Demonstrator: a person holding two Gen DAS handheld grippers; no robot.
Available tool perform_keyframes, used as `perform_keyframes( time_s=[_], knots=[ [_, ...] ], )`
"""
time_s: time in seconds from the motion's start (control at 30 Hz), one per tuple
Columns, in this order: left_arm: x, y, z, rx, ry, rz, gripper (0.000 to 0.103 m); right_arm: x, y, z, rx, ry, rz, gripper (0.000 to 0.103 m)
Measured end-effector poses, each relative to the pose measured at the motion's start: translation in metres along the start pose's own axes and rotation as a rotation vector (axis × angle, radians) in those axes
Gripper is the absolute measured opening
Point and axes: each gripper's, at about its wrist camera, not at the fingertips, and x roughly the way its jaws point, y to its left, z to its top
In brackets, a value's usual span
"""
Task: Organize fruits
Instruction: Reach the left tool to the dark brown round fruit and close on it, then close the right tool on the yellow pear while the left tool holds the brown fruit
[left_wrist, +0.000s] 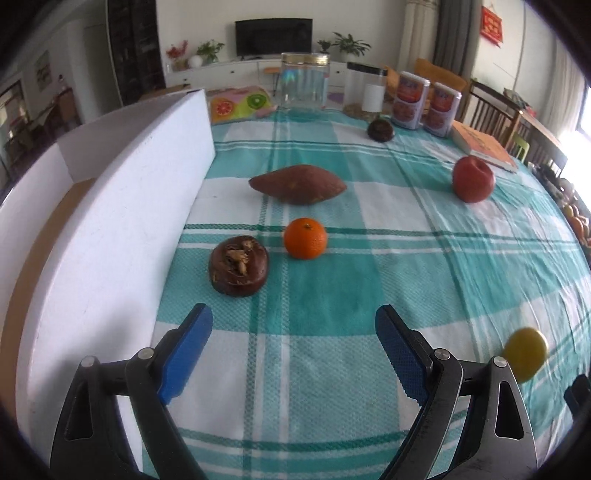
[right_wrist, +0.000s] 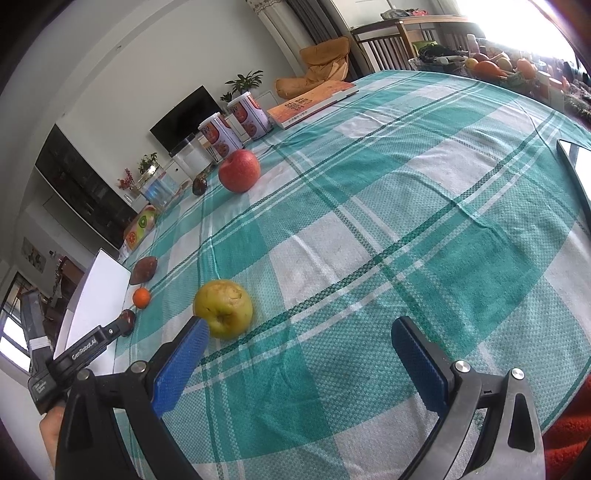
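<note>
Teal-checked cloth covers the worktop. Both tools, left tool and right tool, gape empty. Orange lies ahead; yellow apple is partly hidden behind the right tool's blue pad.

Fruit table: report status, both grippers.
Left gripper open, empty. Right gripper open, yellow apple beside its left finger. Orange, red apple loose. Nothing blocking.

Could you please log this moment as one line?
left gripper: open, empty | right gripper: open, empty, beside yellow apple | orange, red apple: on cloth
</note>
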Motion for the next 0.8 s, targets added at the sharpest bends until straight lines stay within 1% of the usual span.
perform_keyframes(
  time_s=[0.07,0.13,0.17,0.23,0.37,0.5,0.53,0.57,0.6,0.63,0.67,0.7,0.8],
  knots=[
    [0.011,0.006,0.003,-0.023,0.003,0.021,0.090,0.000,-0.002,0.001,0.008,0.001,0.004,0.099],
    [0.015,0.013,0.005,-0.028,-0.018,0.046,0.090,0.000,-0.003,0.001,0.013,0.000,0.006,0.099],
    [0.016,0.017,0.004,-0.029,-0.025,0.050,0.088,0.000,-0.003,0.001,0.015,0.000,0.008,0.099],
    [0.018,0.019,0.003,-0.005,-0.024,0.016,0.088,0.000,-0.004,0.001,0.017,0.002,0.010,0.099],
    [0.022,0.019,0.003,0.041,-0.032,-0.008,0.088,0.002,-0.004,0.001,0.018,0.009,0.012,0.099],
    [0.040,0.028,0.012,-0.017,-0.006,-0.021,0.087,0.001,-0.005,0.001,0.021,0.004,0.012,0.099],
    [0.043,0.032,0.013,-0.043,0.003,-0.017,0.082,0.001,-0.005,0.002,0.023,0.004,0.011,0.099],
    [0.045,0.036,0.013,-0.066,0.000,-0.006,0.070,0.001,-0.005,0.002,0.026,0.004,0.011,0.099],
    [0.043,0.040,0.013,-0.077,-0.017,0.013,0.064,0.001,-0.006,0.002,0.028,0.005,0.011,0.099],
    [0.043,0.044,0.013,-0.090,-0.022,0.014,0.054,0.001,-0.006,0.002,0.029,0.005,0.012,0.099],
    [0.041,0.048,0.011,-0.103,-0.030,0.013,0.048,0.002,-0.006,0.002,0.031,0.005,0.012,0.099],
    [0.039,0.051,0.010,-0.115,-0.033,0.003,0.048,0.002,-0.006,0.002,0.030,0.006,0.013,0.099],
    [0.031,0.048,0.001,-0.104,-0.032,-0.008,0.048,0.003,-0.006,0.002,0.028,0.009,0.012,0.099]
  ],
)
